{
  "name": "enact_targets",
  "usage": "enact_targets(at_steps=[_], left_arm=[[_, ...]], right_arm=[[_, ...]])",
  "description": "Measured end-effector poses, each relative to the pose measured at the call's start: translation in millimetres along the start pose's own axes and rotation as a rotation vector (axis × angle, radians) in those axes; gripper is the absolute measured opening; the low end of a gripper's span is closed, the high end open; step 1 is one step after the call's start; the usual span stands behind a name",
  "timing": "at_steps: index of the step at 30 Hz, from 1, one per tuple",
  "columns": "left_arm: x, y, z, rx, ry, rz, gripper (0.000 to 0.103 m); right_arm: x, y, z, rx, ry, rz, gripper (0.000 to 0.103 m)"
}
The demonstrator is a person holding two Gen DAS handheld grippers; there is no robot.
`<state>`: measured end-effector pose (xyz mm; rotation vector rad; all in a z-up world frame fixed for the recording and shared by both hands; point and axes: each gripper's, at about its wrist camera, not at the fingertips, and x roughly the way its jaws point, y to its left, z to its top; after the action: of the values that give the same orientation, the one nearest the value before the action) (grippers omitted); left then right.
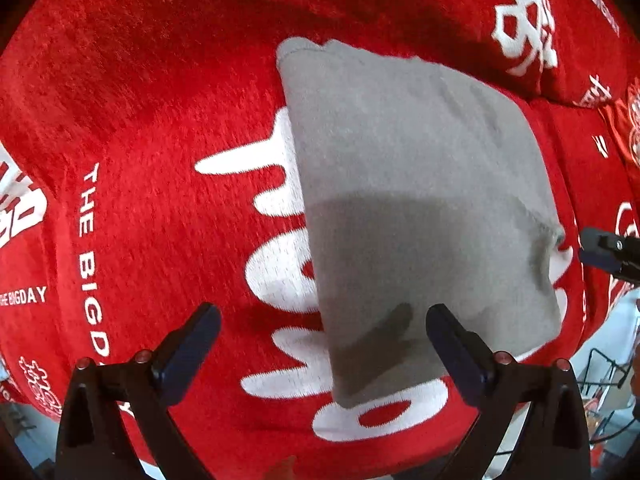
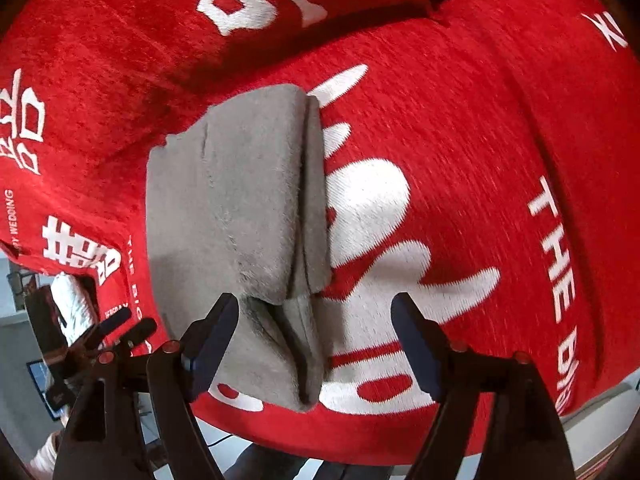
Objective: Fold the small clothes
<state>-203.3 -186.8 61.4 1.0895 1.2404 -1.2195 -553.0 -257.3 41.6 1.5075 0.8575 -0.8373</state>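
**Ana:** Under the left wrist camera, the left tool (image 1: pixel 322 334) hangs straight down with its jaws spread wide and nothing between the pads. The grey garment (image 1: pixel 416 200) lies flat on the red blanket (image 1: pixel 132 120), partly covering the big white lettering. At the right edge of that view the right tool (image 1: pixel 608 252) pokes in, just beside the cloth's frayed corner and apart from it.

**Ben:** And its direction there?

**Ana:** Its long axis runs from the upper left corner of the cloth down toward the camera, slightly slanted, with the narrower end farthest from the tool.

**Ben:** From the right wrist view?

**Ana:** The right tool (image 2: pixel 316 336) also stands open, holding nothing; the near end of the grey garment (image 2: pixel 236 208) sits low between its fingers without the pads pressing it. Here the stacked layers show along the cloth's right edge, so it reads as already folded over. The long axis again runs away from the camera, up the frame. The left tool (image 2: pixel 128 326) shows small at lower left.

**Ben:** So which step?

**Ana:** Judging by both tools open and clear, a fold looks just released. The next move probably calls for either pinching one short end to halve the bundle, or leaving it.
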Motion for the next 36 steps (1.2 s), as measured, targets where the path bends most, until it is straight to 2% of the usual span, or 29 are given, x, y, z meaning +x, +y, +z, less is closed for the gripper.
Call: enact_targets(at_steps=[3, 6, 9, 11, 20, 29, 32, 33, 35, 36], left_arm=[[-2, 11, 15, -0.054, -0.005, -0.019, 0.103], [-2, 27, 30, -0.118, -0.012, -0.045, 0.103], [13, 43, 35, -0.155, 0.039, -0.165, 0.103], [20, 49, 42, -0.181, 0.05, -0.195, 0.103], [62, 44, 70, -0.154, 0.058, -0.277, 0.103], [80, 28, 82, -0.174, 0.043, -0.335, 0.103], [82, 12, 86, -0.148, 0.04, -0.335, 0.103], [83, 8, 87, -0.137, 0.037, -0.314, 0.103], [85, 2, 87, -0.138, 0.034, -0.305, 0.103], [86, 1, 90, -0.144, 0.036, -0.31, 0.103]], right_arm=[[0, -1, 8, -0.007, 0.0, 0.044, 0.082], [4, -5, 19, 0.002, 0.005, 0.123, 0.082], [14, -12, 28, 0.024, 0.034, 0.205, 0.082], [23, -19, 32, 0.046, 0.057, 0.242, 0.082], [50, -44, 47, 0.097, 0.108, 0.403, 0.082], [80, -3, 61, 0.01, 0.134, 0.554, 0.083], [89, 8, 60, -0.015, 0.132, 0.527, 0.082], [89, 9, 61, -0.013, 0.13, 0.521, 0.082], [91, 11, 61, 0.0, 0.134, 0.493, 0.076], [92, 12, 61, 0.005, 0.139, 0.463, 0.054]])
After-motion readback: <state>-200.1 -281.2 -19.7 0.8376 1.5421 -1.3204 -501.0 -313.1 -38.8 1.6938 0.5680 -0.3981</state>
